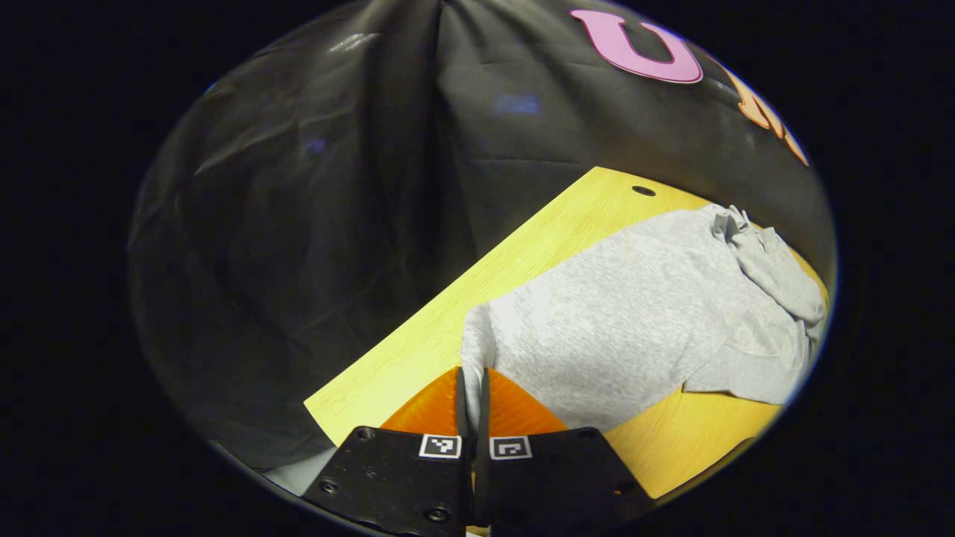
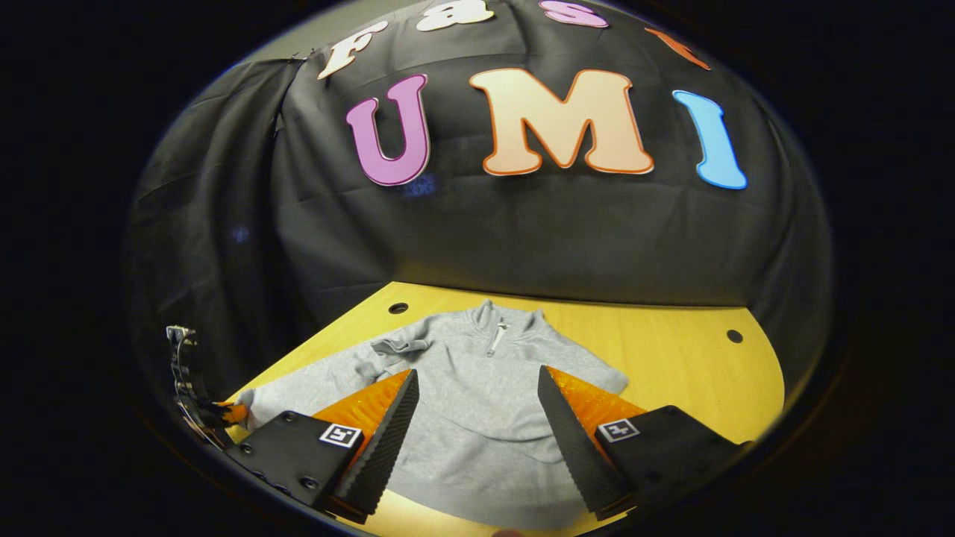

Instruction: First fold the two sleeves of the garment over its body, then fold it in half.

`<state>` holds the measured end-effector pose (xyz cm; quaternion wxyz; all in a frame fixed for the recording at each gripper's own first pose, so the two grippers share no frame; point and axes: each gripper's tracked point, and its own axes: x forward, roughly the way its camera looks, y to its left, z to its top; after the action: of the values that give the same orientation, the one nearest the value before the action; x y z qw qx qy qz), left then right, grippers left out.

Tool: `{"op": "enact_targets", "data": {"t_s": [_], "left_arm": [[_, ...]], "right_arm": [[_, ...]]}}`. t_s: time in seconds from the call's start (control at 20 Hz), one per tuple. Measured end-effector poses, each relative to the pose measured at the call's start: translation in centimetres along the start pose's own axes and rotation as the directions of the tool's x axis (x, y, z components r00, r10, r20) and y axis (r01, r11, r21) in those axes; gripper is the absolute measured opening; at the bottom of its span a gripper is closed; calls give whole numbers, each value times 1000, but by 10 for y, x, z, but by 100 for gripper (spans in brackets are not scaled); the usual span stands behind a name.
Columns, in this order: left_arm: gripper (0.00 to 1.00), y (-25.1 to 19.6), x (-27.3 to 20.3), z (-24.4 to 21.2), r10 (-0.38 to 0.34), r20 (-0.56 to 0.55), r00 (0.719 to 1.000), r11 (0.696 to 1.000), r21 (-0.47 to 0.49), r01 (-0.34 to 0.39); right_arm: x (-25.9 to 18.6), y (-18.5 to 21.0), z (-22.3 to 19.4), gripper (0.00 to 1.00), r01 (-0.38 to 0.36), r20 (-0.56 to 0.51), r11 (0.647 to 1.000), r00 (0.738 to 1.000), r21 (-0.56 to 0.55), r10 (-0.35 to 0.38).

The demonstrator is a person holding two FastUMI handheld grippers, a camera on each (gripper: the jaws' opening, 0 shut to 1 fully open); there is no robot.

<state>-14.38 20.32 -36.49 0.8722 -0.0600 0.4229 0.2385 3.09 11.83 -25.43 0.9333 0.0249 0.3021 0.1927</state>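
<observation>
Left gripper (image 1: 471, 388): we pinch the sweatshirt's (image 1: 627, 328) corner at the desk (image 1: 418, 350) edge; lift smoothly.
Right gripper (image 2: 477, 418): fingers spread, empty.

Both views look low across the garment (image 1: 634, 313) from opposite sides.

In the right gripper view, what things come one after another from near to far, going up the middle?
Right gripper, open → grey garment → its zip collar → bare yellow table → black cloth wall.
</observation>
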Motion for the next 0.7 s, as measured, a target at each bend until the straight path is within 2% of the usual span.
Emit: {"op": "enact_targets", "data": {"t_s": [0.15,0.35,0.7], "left_arm": [[0,2,-2,24,3,14,1000,996,-85,-2],[0,-9,-3,75,-20,75,997,994,-105,28],[0,-60,-10,161,-110,193,975,991,-51,122]], "right_arm": [[-23,-25,-11,97,26,-8,999,1000,30,-26],[-44,-49,-19,99,71,-10,994,998,84,-70],[-69,-65,-23,97,118,9,990,993,83,-119]]}}
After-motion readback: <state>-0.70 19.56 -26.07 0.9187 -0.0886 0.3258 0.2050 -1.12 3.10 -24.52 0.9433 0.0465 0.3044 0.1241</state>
